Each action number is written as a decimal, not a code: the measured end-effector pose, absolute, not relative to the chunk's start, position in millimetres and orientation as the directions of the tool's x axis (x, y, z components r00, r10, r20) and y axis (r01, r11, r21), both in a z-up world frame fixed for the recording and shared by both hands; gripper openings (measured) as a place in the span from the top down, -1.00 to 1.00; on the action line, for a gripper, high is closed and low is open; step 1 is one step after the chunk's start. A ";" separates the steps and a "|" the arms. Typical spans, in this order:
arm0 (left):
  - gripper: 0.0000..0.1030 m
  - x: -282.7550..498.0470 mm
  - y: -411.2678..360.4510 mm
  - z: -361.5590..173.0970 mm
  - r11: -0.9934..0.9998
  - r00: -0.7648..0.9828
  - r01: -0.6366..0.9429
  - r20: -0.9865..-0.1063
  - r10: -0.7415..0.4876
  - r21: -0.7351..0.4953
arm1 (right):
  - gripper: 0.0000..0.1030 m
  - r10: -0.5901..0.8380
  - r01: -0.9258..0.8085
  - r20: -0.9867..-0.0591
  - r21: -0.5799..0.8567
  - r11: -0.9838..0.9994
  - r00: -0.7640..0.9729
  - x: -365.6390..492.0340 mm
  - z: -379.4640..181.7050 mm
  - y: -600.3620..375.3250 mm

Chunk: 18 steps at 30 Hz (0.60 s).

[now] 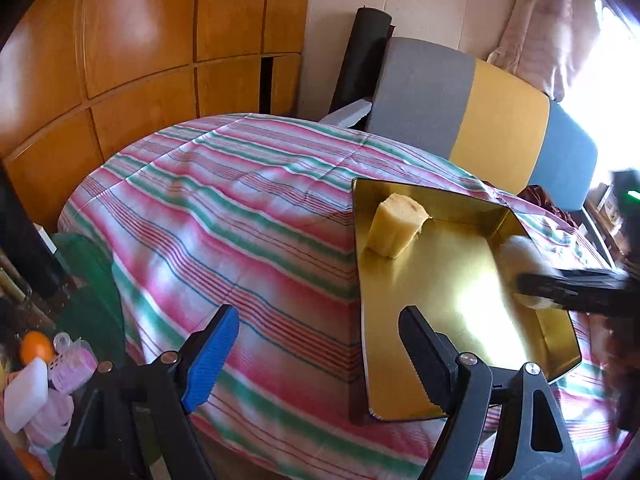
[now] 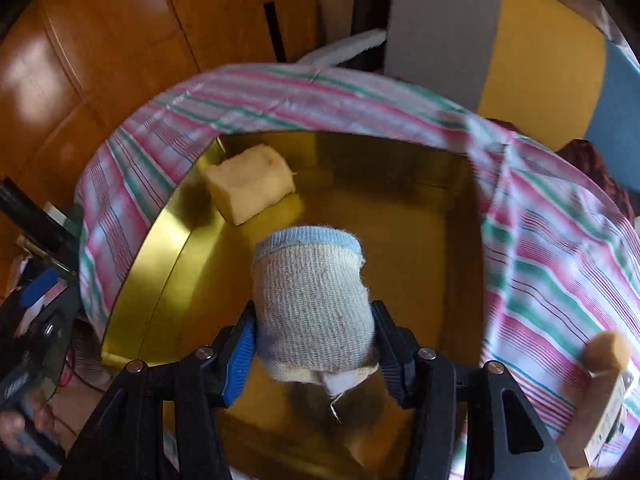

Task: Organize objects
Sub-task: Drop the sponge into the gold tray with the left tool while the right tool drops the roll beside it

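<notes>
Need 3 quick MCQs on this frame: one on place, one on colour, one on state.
1. Where is the yellow roll?
A in the tray's far left corner
B on the bedspread
C in the left tool

2. The cuff of the sock is:
A red
B light blue
C black

3. The right tool is:
A open, empty
B out of view
C shut on the sock

Key: 1 A, it lies against the wall of the tray; 2 B, blue band on top; 3 C, both pads press its sides.
</notes>
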<state>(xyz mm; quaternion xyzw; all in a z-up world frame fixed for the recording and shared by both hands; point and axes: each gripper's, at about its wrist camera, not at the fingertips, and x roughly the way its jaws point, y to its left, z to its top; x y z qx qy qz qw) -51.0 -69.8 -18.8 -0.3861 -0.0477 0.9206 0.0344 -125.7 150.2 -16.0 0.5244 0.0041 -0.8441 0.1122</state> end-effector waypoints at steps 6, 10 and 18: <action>-0.61 -49.5 -81.7 -23.4 -0.992 -0.704 0.005 -0.704 0.088 -0.128 | -0.07 -0.155 0.167 -0.939 0.107 -0.980 -0.308 -179.8 -58.7 93.0; -0.61 -51.4 -88.8 -26.9 -0.988 -0.696 0.021 -0.711 0.096 -0.154 | -0.11 -0.380 0.147 -0.887 0.352 -0.924 -0.263 -189.1 -67.0 80.0; -0.62 -48.5 -85.8 -25.0 -0.990 -0.707 0.017 -0.702 0.087 -0.141 | -0.20 -0.393 0.140 -0.830 0.369 -0.919 -0.396 -137.2 -25.5 118.0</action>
